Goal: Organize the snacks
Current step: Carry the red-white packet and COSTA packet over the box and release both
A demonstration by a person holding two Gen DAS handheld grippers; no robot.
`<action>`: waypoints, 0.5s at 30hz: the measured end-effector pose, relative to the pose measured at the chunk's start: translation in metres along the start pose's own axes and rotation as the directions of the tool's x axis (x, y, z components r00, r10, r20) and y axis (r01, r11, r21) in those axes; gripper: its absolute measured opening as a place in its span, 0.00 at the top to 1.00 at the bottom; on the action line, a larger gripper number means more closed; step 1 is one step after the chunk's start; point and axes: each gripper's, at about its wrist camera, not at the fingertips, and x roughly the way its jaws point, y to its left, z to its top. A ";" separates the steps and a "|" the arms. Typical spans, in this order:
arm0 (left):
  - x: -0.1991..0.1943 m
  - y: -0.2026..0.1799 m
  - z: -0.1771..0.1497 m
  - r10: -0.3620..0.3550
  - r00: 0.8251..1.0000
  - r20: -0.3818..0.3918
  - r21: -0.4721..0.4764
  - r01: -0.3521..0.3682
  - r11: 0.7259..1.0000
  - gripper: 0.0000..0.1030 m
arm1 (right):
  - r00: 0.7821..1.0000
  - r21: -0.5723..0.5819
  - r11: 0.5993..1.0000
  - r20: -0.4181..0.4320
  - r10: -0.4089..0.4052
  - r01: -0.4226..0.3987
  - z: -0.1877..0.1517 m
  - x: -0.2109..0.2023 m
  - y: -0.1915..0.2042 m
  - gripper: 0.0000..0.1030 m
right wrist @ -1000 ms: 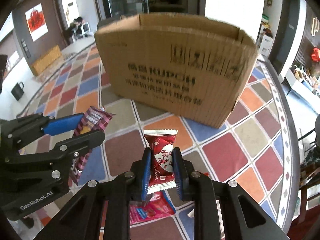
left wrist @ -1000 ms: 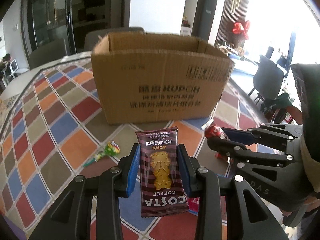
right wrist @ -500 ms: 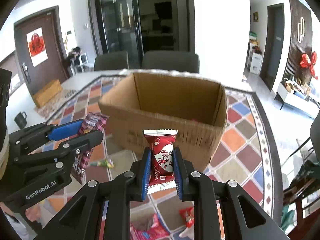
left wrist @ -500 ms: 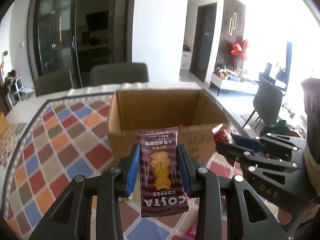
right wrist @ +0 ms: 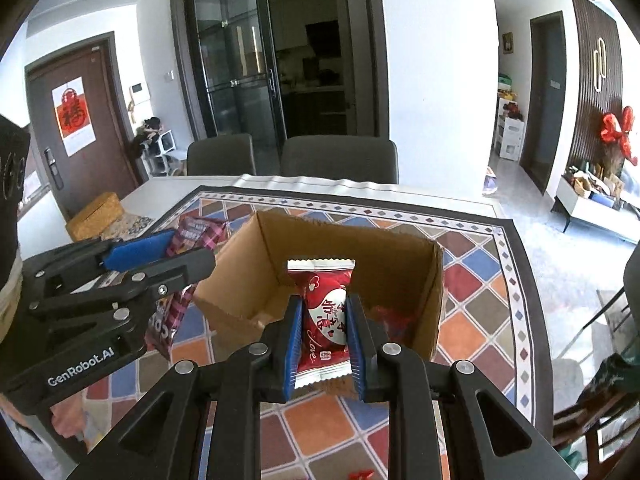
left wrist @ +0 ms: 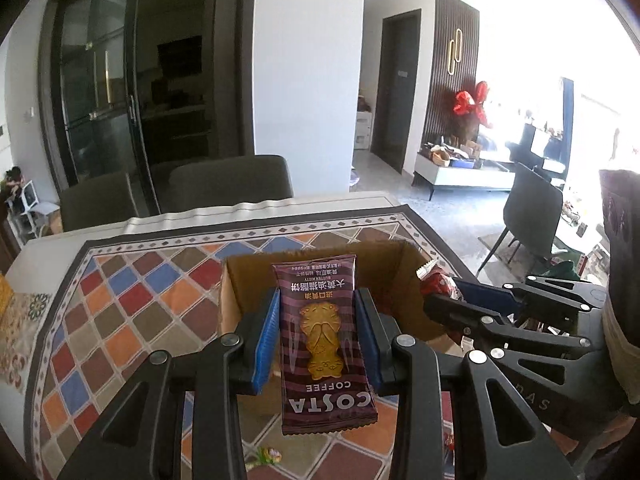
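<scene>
Left gripper (left wrist: 318, 336) clamped on a Costa packet (left wrist: 325, 344), raised from table level to above the near wall of the open box (right wrist: 384, 256), whose inside now shows where a second ago only its printed front did. Right gripper (right wrist: 323, 330) likewise lifted, pads tight on a red packet (right wrist: 325, 316), poised over the box mouth with red wrappers already on the floor inside. Judged ready for release into the box; more snacks left on the patterned cloth (left wrist: 120, 320) below.
</scene>
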 end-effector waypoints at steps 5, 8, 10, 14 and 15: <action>0.023 0.005 0.012 -0.002 0.999 -0.034 -0.010 0.002 1.000 0.65 | 1.000 0.014 1.000 -0.007 0.000 0.001 0.013 0.011 -0.007 0.78; 0.035 0.005 0.017 0.020 0.999 -0.041 0.003 -0.020 1.000 0.64 | 1.000 0.020 1.000 -0.015 -0.009 0.010 0.016 0.019 -0.010 0.78; 0.045 0.004 0.018 0.035 0.998 -0.051 0.018 -0.034 0.999 0.64 | 1.000 0.020 1.000 -0.021 -0.014 0.014 0.017 0.025 -0.014 0.78; 0.058 0.004 0.019 0.071 0.996 -0.060 0.025 -0.069 0.997 0.58 | 0.999 0.028 0.999 -0.038 -0.023 0.024 0.017 0.038 -0.019 0.78; 0.060 0.005 0.018 0.086 0.994 -0.063 0.030 -0.085 0.996 0.55 | 0.999 0.032 0.999 -0.040 -0.027 0.029 0.018 0.041 -0.021 0.78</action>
